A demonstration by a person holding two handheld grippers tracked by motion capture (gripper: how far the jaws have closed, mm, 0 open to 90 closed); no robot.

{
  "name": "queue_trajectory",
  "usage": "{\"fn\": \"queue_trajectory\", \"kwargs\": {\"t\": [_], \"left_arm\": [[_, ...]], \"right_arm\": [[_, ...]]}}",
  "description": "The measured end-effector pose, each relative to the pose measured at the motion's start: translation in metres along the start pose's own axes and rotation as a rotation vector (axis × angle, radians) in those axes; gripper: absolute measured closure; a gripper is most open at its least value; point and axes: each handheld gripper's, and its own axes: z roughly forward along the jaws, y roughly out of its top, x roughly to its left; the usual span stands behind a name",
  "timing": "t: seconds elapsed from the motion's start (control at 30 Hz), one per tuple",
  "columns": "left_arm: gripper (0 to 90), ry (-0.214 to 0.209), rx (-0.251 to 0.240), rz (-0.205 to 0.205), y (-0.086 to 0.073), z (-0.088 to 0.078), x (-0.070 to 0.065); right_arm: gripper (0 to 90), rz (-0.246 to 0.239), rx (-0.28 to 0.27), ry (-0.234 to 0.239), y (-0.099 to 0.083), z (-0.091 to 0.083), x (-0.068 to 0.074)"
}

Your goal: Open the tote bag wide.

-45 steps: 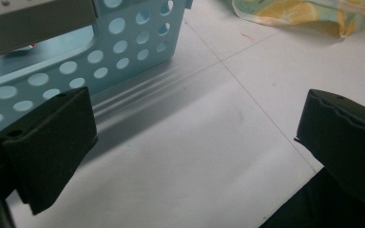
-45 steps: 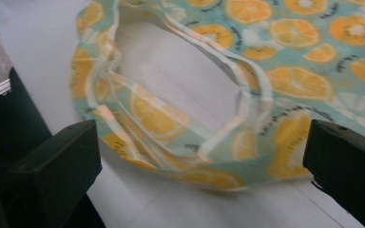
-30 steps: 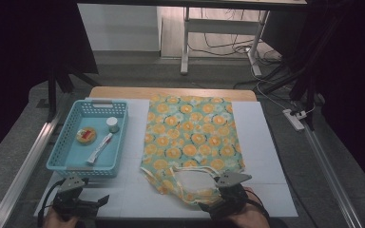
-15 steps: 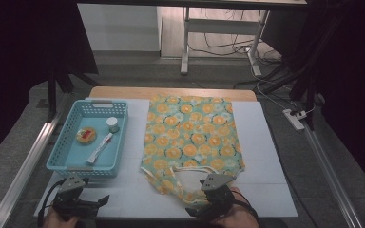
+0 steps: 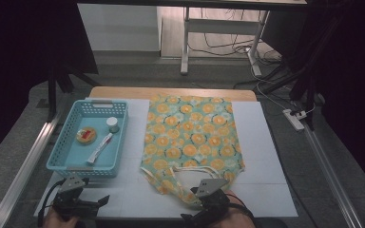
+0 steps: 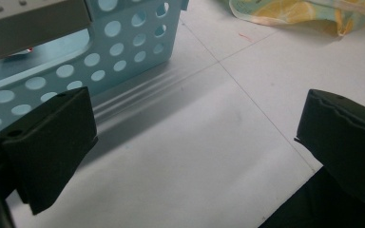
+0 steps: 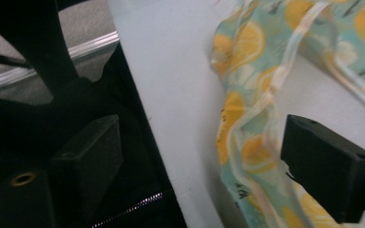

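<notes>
R tongs [image 5: 192, 202] closing, not yet gripping; w/ bag [image 5: 190, 142] hem at lower centre, bite fabric + strap together. L tongs [image 5: 102, 200] released, idle.

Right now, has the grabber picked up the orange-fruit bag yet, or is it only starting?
Only starting. Done: the bag lies flat on the white table, handles toward the person. In hand: the right gripper sits at the bag's near edge, jaws just closing with the hem and a handle between them, not pinched yet. The left gripper waits open by the blue basket. Left: gripping and lifting.
</notes>
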Motion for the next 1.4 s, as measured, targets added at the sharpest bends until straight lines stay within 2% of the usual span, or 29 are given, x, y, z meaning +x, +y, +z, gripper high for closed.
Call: {"fn": "queue_trajectory", "kwargs": {"t": [0.1, 0.23, 0.33, 0.43, 0.5, 0.53, 0.63, 0.7, 0.8, 0.93, 1.13, 1.4], "left_arm": [[0.0, -0.001, 0.000, -0.001, 0.000, 0.000, 0.000], [0.0, -0.002, -0.002, 0.000, 0.000, 0.000, 0.000], [0.0, -0.003, 0.002, 0.003, 0.000, 0.000, 0.000], [0.0, -0.004, 0.004, 0.003, 0.000, 0.000, 0.000], [0.0, -0.004, 0.006, 0.003, 0.000, 0.000, 0.000], [0.0, -0.004, 0.006, 0.003, 0.000, 0.000, 0.000], [0.0, -0.003, 0.006, 0.003, 0.000, 0.000, 0.000], [0.0, -0.003, 0.005, 0.003, 0.000, 0.000, 0.000], [0.0, -0.003, 0.006, 0.002, 0.000, 0.000, 0.000], [0.0, -0.003, 0.004, 0.001, 0.000, 0.000, 0.000], [0.0, -0.002, 0.004, 0.000, 0.001, 0.001, 0.000], [0.0, -0.004, 0.005, -0.002, 0.001, 0.001, 0.001]], "right_arm": [[24.3, 0.001, 0.048, 0.021, -0.003, 0.008, -0.003], [36.2, 0.001, 0.110, 0.004, -0.007, 0.017, -0.010], [49.2, -0.008, 0.155, -0.020, -0.010, 0.022, -0.016], [70.2, -0.034, 0.161, -0.051, -0.009, 0.020, -0.019], [83.4, -0.016, 0.158, -0.043, -0.008, 0.018, -0.022], [87.0, -0.013, 0.157, -0.034, -0.008, 0.017, -0.023], [88.2, -0.002, 0.135, -0.026, -0.007, 0.014, -0.024], [88.5, 0.018, 0.085, 0.003, -0.002, 0.006, -0.025], [88.6, 0.043, 0.040, 0.031, 0.003, -0.003, -0.030], [88.7, 0.051, 0.000, 0.040, 0.013, -0.014, -0.038], [88.9, 0.020, -0.018, 0.002, 0.032, -0.027, -0.052], [88.9, 0.021, -0.007, -0.040, 0.049, -0.027, -0.078]]}}
